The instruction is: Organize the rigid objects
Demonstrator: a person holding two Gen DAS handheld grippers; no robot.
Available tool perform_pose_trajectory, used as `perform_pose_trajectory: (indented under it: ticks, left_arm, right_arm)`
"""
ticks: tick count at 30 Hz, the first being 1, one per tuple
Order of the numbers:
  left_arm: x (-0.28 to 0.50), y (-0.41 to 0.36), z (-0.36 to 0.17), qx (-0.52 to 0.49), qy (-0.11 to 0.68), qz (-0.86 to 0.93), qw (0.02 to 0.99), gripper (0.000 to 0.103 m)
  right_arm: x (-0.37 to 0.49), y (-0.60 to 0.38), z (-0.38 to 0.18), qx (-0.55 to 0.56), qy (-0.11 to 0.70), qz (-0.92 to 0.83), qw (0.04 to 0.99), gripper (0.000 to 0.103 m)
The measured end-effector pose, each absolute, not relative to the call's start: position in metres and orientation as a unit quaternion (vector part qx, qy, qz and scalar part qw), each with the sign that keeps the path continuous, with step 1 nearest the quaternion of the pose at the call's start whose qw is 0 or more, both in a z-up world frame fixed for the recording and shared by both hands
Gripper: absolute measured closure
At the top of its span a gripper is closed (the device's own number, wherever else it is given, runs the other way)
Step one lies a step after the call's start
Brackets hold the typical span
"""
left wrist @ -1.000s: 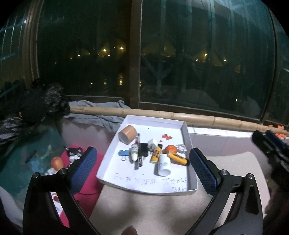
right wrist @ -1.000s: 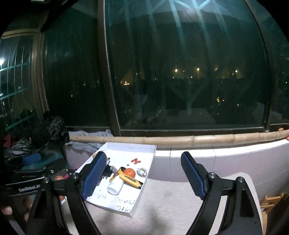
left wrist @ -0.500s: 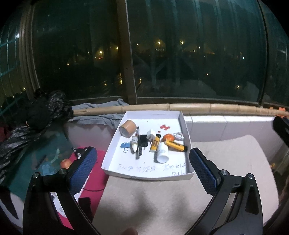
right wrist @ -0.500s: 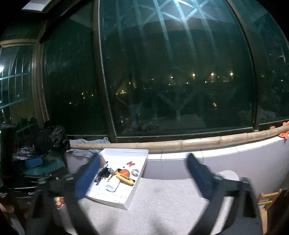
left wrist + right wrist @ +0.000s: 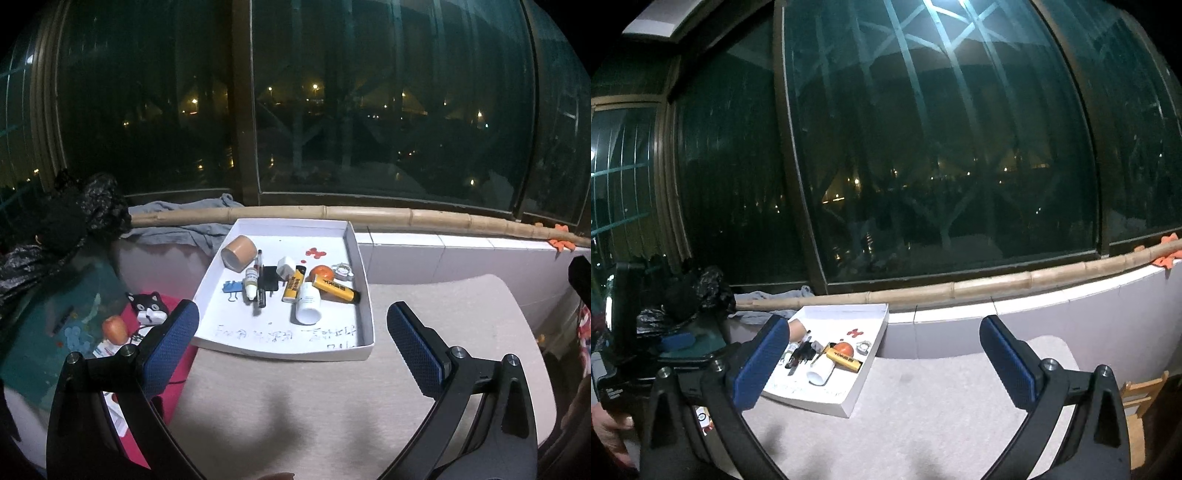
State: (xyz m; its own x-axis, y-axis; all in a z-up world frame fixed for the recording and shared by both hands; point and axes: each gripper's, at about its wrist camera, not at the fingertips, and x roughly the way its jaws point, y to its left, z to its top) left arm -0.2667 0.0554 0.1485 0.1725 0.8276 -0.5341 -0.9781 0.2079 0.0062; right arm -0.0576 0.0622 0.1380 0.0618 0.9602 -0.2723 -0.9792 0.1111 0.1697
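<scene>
Right wrist: jaws just widened, empty | left jaws spread | white tray [image 5: 866,373] now farther left

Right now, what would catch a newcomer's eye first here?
Probably the white tray on the pale table, cluttered with small things: a yellow marker, a white bottle, an orange ball. Behind it a bamboo pole runs along the dark window with city lights.

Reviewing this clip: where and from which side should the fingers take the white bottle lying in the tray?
Grip the white bottle across the middle of its round body, coming from above. It lies on its side in the white tray, its near end free, but a yellow tube and a yellow marker crowd its far end.
</scene>
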Motion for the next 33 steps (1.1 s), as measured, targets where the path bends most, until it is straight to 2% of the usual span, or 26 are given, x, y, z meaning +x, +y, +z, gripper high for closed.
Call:
perform_pose_trajectory:
  ticks: [33]
  left_arm:
    - [-0.259, 0.059, 0.134, -0.205, 0.243, 0.594, 0.739, 0.0]
  right_arm:
    - [-0.043, 0.056, 0.131, -0.024, 0.197, 0.659, 0.725, 0.0]
